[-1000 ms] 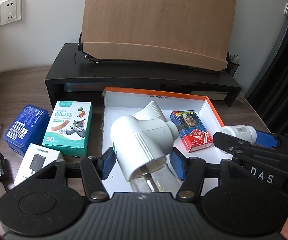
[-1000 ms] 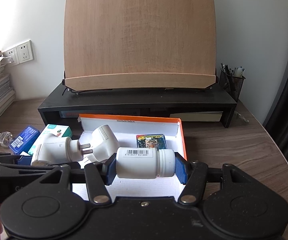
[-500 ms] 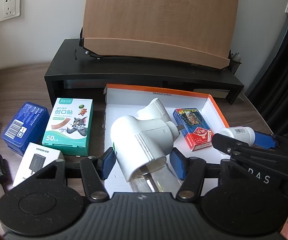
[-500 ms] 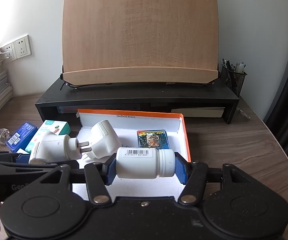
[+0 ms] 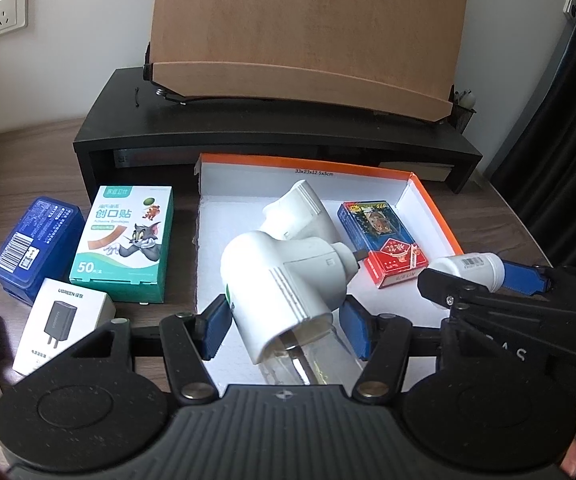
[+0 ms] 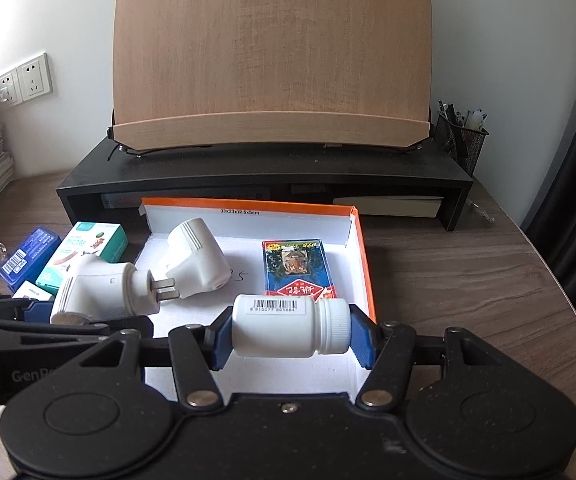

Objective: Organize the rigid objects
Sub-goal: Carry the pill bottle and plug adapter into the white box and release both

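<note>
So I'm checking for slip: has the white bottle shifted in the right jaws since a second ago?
No. The white bottle sits between the same blue pads.

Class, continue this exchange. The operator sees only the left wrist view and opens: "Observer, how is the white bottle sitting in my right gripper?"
Observer: The white bottle lies sideways in the right gripper, with its base on one pad and its ribbed cap on the other.
Operator: What does the front of the plug adapter in my left gripper look like?
Observer: It has two flat metal prongs, which point toward the second adapter in the orange-rimmed box.
Operator: Is anything on the box floor behind it?
Observer: There are handwritten pen marks beside the card pack.
</note>
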Action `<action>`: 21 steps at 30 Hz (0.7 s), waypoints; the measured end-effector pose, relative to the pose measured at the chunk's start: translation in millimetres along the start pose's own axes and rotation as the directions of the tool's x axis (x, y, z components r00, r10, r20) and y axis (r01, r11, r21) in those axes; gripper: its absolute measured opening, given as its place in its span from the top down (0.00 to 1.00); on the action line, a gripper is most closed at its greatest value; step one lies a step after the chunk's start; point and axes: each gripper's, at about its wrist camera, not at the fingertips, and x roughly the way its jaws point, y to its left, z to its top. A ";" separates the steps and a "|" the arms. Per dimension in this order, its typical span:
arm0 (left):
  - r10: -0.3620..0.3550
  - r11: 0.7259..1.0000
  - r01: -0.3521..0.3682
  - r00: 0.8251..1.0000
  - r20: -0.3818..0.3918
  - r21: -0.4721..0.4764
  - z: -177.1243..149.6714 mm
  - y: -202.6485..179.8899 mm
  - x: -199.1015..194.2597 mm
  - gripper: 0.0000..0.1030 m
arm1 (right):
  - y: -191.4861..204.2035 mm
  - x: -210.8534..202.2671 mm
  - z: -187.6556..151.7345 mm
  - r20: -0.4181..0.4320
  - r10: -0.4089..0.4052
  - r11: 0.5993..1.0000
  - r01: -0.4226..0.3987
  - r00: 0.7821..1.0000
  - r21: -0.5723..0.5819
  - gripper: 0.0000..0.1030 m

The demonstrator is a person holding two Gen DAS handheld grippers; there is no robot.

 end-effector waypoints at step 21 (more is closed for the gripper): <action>0.020 1.000 -0.020 1.000 -0.021 -0.004 -1.8 -3.1 12.0 0.42 | -3.7 13.7 2.1 -0.002 -0.006 1.000 0.006 1.000 -0.028 0.31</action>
